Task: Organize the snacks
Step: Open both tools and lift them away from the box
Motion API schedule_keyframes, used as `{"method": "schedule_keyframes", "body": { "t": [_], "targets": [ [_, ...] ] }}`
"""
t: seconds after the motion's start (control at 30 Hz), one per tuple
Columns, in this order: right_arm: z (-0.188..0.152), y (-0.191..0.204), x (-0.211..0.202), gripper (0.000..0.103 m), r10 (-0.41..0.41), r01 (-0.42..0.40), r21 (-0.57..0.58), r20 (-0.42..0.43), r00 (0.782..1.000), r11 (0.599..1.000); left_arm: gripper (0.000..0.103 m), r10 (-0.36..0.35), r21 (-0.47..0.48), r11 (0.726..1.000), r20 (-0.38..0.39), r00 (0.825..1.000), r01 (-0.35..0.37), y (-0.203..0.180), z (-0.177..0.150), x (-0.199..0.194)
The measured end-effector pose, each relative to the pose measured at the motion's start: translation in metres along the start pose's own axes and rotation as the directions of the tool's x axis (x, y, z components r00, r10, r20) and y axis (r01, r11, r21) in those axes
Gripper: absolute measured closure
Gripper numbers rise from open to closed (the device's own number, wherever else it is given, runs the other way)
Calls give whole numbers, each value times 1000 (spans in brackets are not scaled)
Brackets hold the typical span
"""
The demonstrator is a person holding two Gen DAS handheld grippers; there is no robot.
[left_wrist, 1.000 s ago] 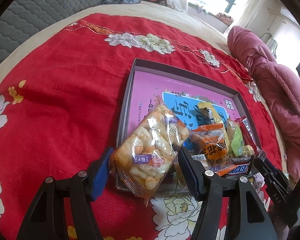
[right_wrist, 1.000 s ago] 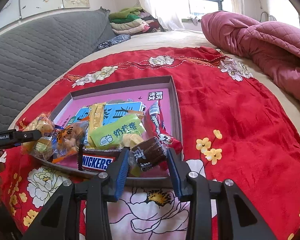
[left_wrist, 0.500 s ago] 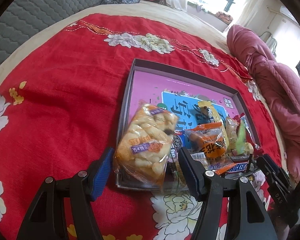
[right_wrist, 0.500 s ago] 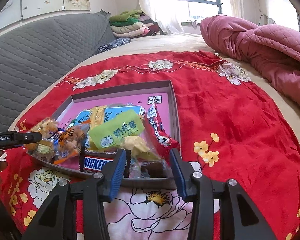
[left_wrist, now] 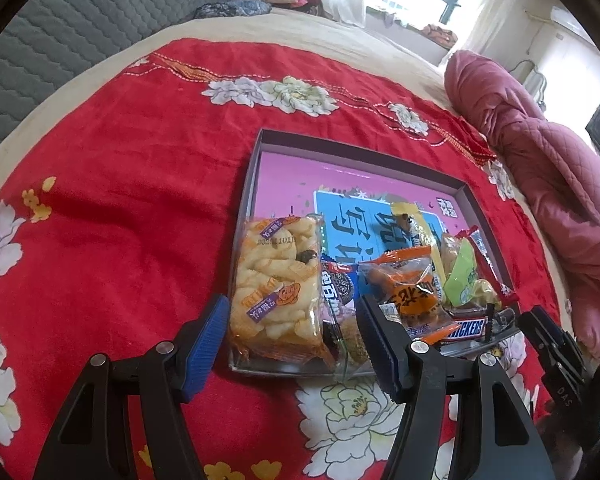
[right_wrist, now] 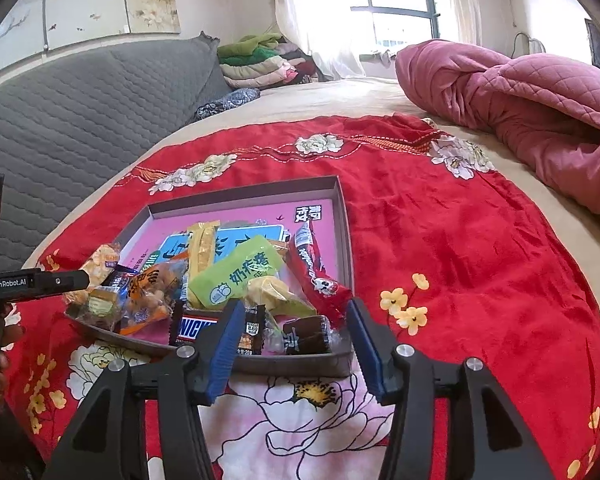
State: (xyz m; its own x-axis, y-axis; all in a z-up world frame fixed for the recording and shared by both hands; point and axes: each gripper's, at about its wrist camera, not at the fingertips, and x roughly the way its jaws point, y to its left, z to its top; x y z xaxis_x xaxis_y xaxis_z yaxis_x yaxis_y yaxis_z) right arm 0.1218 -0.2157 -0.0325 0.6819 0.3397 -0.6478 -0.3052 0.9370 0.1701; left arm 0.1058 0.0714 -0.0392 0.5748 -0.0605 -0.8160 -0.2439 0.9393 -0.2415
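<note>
A shallow grey box (left_wrist: 360, 151) with a pink floor lies on the red bedspread and holds several snack packs. A clear bag of yellow puffs (left_wrist: 278, 284) lies in its near left corner. My left gripper (left_wrist: 294, 340) is open and empty just before that bag. In the right wrist view the box (right_wrist: 346, 220) holds a green pack (right_wrist: 236, 274), a red stick pack (right_wrist: 314, 268), a Snickers bar (right_wrist: 194, 326) and a dark brown candy (right_wrist: 306, 334). My right gripper (right_wrist: 296, 348) is open and empty at the box's near edge by the brown candy.
A red floral bedspread (left_wrist: 120, 200) covers the bed. A rumpled pink quilt (right_wrist: 520, 96) lies at the far right. A grey padded headboard (right_wrist: 80, 92) and folded clothes (right_wrist: 260, 60) are at the back. The left gripper's tip (right_wrist: 40, 282) shows at the left.
The left gripper let go of the puff bag, which now lies in the box. The right gripper let go of the brown candy, opened wider and drew back a little.
</note>
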Motion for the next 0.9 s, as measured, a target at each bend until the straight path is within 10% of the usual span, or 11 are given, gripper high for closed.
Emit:
{"method": "schedule_keyframes", "body": {
  "t": [0.63,0.9],
  "targets": [
    [4,13,-38,21,-45,45,4,-8,999,999,26,-15,87,996,12,1000,14,-37,-16,-45],
    [-10,35,-54,15,-50,48,-16,-135,990,999,26,27,55,998,-45,999,-24,-36,-51,-56]
  ]
}}
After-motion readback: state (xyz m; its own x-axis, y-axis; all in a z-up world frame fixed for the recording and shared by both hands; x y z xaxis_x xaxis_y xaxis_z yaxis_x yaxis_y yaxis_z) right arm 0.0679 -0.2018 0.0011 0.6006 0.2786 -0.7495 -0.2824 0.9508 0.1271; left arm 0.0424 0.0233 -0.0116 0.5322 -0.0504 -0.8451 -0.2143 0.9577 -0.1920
